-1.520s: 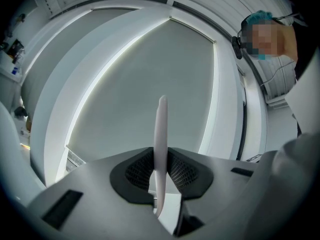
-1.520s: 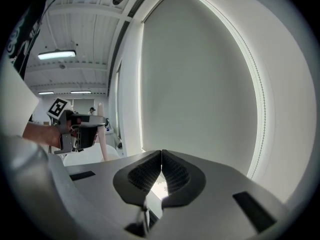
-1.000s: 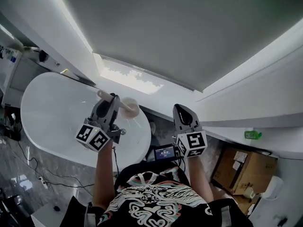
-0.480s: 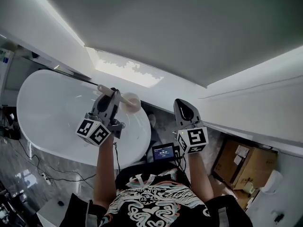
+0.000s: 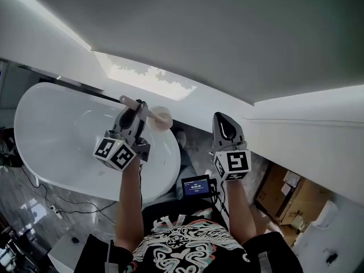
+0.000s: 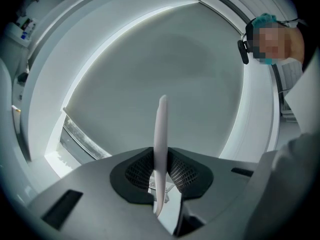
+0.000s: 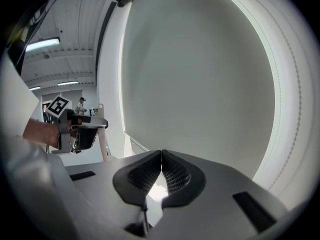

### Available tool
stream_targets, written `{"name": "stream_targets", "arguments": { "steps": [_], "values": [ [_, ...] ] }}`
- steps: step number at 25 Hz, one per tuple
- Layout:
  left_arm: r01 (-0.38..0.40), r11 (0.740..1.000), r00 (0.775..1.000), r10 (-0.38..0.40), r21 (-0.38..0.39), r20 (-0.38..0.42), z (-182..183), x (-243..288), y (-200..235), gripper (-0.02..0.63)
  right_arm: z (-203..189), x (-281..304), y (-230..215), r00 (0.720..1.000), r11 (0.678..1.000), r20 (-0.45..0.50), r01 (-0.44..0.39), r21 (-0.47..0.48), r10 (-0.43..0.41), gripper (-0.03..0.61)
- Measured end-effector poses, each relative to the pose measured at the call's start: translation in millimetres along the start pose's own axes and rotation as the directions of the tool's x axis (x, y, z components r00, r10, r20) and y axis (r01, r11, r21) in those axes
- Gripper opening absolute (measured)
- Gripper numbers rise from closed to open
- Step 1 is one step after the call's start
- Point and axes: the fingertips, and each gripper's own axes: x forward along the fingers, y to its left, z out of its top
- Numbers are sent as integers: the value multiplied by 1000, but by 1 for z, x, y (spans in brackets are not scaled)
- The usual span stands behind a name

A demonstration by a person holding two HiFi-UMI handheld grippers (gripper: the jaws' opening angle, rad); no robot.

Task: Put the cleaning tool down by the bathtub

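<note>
Nearest, at the bottom of the head view, a black-and-white patterned shirt, with two bare forearms reaching away from it. Just beyond the shirt, between the forearms, a small lit screen.

On the right, holds the right gripper with its jaws pressed together and nothing between them, well apart from the tool.

On the left, holds the left gripper clamped on the cleaning tool, a pale stick handle with a round head. Pads squeezed on the handle partway along, with the handle's end sticking out on the far left of the jaws and the round head out to the right. Carries the tool in the air, touching nothing but the pads. Possibly over the right end of the white bathtub, though the steep view leaves that uncertain.

Left of that gripper, the oval tub itself, with cables on the glossy floor at its near left. At the near right, cardboard boxes. Farther off, a bright window strip behind the tub, then a broad grey surface.
</note>
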Motion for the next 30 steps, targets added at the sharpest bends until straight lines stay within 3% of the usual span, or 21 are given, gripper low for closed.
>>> {"name": "stream_targets", "arguments": {
  "steps": [13,17,30],
  "values": [
    [-5,993,999,1,-114,-35,-51,50,50,83,-59,52,-19,995,1000,-94,18,-4,-18,28],
    [16,995,998,-21,-102,-52,-67,64,62,83,-74,66,-25,994,1000,-111,15,-4,-16,28],
    [-18,959,1000,20,-282,3,-121,109,115,83,-137,110,-41,977,999,-211,-27,-27,20,28]
  ]
}}
